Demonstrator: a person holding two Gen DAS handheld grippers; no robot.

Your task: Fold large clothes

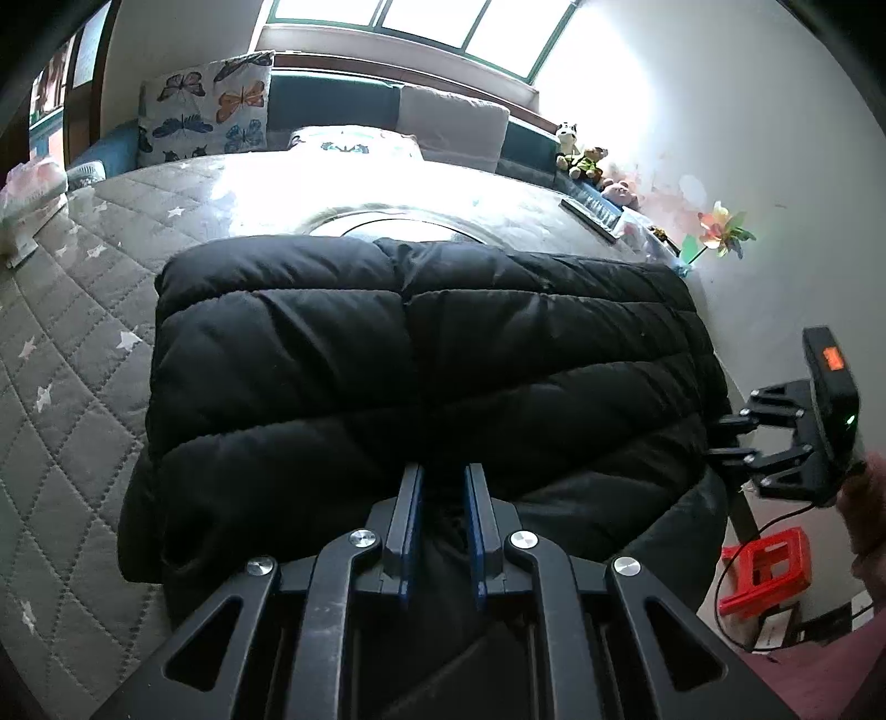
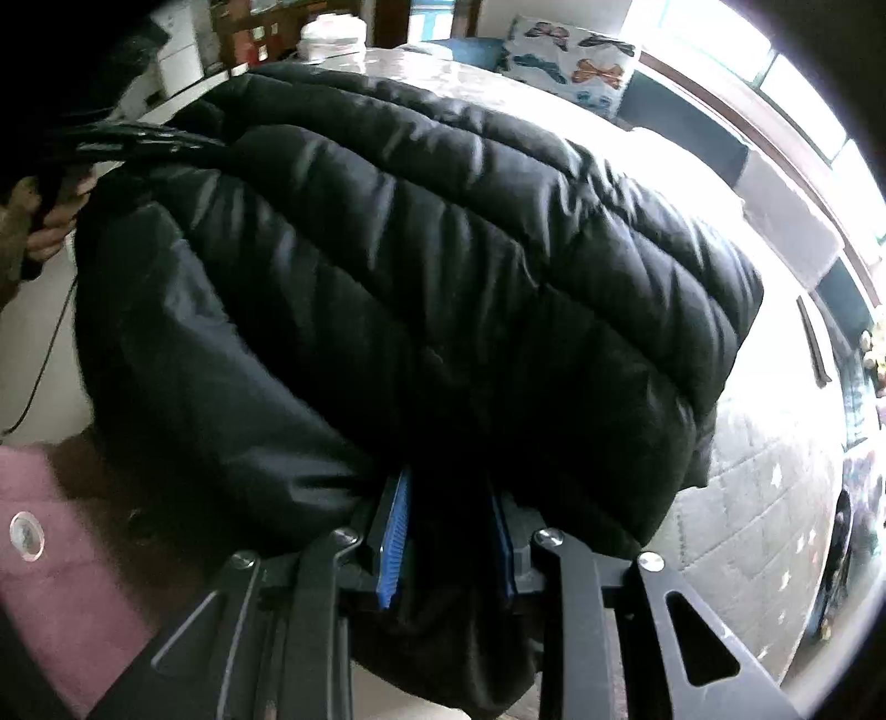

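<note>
black quilted puffer jacket (image 1: 421, 354) folded on our grey quilted bed (image 1: 72, 343); left gripper (image 1: 443, 498) and right gripper (image 2: 448, 509) each pinch its near edge.

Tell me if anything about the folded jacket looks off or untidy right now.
The black puffer jacket is folded in a bulky stack on the quilted bed, but its near edge spills over the bed's side and sags. Both the left gripper and right gripper have fabric between their fingers there. No damage shows.

A home bedroom here: quilted bed (image 1: 72, 343), butterfly pillow (image 1: 207, 111), soft toys (image 1: 584, 158) under a bright window (image 1: 421, 22).
</note>
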